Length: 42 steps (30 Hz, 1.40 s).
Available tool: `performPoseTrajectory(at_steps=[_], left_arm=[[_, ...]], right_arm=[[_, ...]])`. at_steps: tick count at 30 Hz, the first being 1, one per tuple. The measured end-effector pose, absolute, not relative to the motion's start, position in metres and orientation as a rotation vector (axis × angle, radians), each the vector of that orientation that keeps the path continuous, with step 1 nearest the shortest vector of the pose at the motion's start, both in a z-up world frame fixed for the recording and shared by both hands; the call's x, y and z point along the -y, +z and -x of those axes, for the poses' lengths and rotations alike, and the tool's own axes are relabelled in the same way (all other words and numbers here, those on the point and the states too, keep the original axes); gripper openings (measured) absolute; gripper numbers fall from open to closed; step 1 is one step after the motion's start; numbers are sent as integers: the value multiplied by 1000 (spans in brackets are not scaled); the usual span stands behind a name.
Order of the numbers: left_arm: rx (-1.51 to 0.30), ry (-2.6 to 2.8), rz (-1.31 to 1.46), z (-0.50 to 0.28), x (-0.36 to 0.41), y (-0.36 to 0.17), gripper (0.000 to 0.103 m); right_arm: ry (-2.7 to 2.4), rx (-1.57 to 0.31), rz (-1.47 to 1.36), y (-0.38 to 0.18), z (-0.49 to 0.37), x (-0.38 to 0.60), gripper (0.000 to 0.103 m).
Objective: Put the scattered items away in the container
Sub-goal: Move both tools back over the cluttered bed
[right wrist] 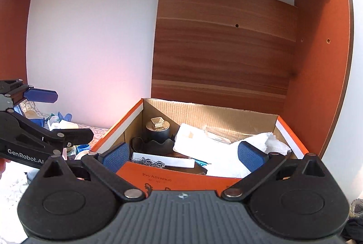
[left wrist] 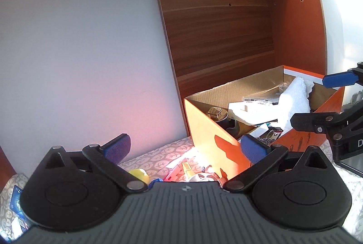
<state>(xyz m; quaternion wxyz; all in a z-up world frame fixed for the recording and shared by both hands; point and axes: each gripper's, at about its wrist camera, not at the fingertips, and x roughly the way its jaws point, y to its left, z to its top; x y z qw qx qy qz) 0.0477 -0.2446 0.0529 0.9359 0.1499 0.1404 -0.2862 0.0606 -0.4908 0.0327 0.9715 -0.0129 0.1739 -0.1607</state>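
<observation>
Wooden board (right wrist: 224,44) leans upright against the wall behind the box; orange cardboard box (right wrist: 192,176) sits on the patterned surface (left wrist: 145,160), open-topped, holding a white towel (right wrist: 270,144), a dark jar with gold lid (right wrist: 157,128), white papers and small clutter; left hand-held gripper (left wrist: 186,148) released, jaws wide, nothing between, over scattered items (left wrist: 192,173) left of the box; right hand-held gripper (right wrist: 183,157) released, empty, at the box's near wall.

"Pay Attention" on orange box (right wrist: 181,178); "GenRobot.AI", seemingly, on left hand-held gripper (right wrist: 68,117)
</observation>
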Motion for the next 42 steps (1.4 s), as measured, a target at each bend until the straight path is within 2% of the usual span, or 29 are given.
performPoseTrajectory(at_steps=[13, 30, 42], left_arm=[[-321, -449, -274, -38, 167, 38, 103], [-454, -283, -308, -14, 73, -19, 103], [-484, -186, -239, -38, 18, -16, 103]], right_arm=[[-166, -342, 71, 20, -78, 416, 103], [86, -449, 25, -25, -104, 335, 103], [228, -508, 37, -39, -153, 282, 103]])
